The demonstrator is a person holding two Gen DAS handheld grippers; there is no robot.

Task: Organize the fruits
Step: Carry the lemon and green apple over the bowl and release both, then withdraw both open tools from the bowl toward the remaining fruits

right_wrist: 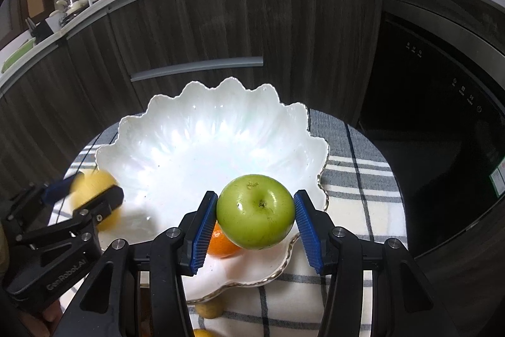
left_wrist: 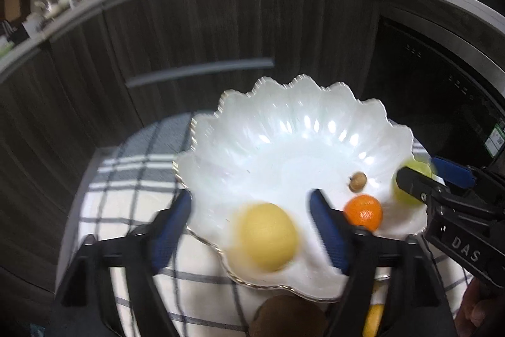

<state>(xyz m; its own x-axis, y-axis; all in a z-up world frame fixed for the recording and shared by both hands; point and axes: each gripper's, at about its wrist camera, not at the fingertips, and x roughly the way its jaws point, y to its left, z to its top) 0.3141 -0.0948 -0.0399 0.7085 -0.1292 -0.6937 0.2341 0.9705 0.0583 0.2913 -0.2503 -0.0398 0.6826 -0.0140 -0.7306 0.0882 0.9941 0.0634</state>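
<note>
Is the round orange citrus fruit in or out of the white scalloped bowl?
In: the orange citrus fruit rests on the white scalloped bowl, near its front rim.

desk [right_wrist: 363, 179]: round, under grey-and-white checked cloth [right_wrist: 353, 299]. on it: white scalloped bowl [right_wrist: 176, 153], centre; brown fruit [right_wrist: 210, 310] at 6 o'clock.

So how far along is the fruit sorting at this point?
Partway. In the white bowl: an orange, a small brown fruit and a yellow fruit, blurred between the open left tongs. In hand: the right tongs grip a green apple above the bowl's edge. Left: a brown fruit and yellow fruits on the checked cloth.
</note>
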